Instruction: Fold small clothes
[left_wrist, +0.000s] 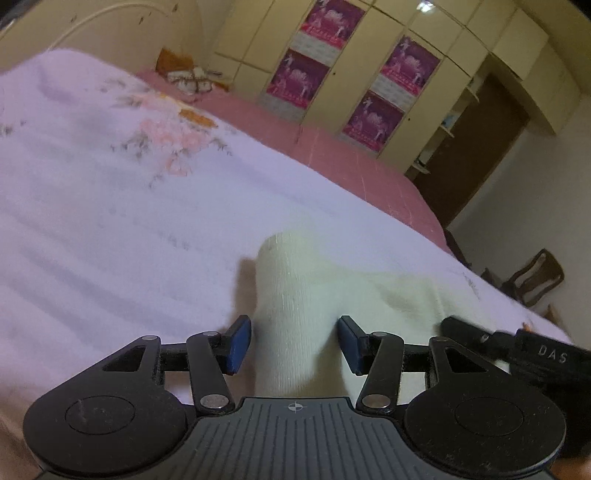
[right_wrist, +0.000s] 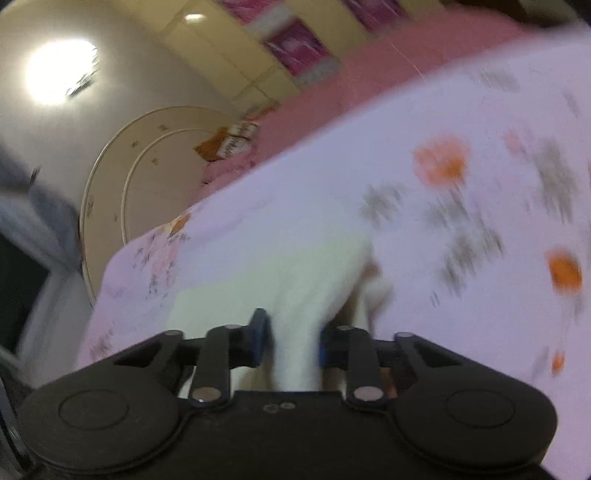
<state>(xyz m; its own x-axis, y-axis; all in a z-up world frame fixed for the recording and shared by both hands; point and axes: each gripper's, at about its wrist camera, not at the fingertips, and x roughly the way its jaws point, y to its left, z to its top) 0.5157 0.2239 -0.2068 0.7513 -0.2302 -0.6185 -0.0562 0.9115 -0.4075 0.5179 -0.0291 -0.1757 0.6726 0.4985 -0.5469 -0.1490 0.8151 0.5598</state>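
The left gripper (left_wrist: 294, 341) stands with its jaws half open, the flat blue pads (left_wrist: 239, 343) on either side of a cream ribbed sock (left_wrist: 291, 295). The knit rises between them as a soft rounded tube, fine vertical ribs running its length. The left pad stands just clear of the cloth; the right pad is at its edge, and whether it touches cannot be told. Ahead of these tongs the sock ends in a blunt rounded tip, and to their right it spreads flatter toward the black body of the other tool (left_wrist: 517, 350).

The right gripper (right_wrist: 293, 341) has its jaws narrow, pinched on a fold of the same sock (right_wrist: 295, 280), which bunches upward between the pads and fans out ahead, blurred.

Under both lies a pale lilac bedsheet (left_wrist: 110, 221), smooth with shallow ripples, printed with pink and orange flowers.
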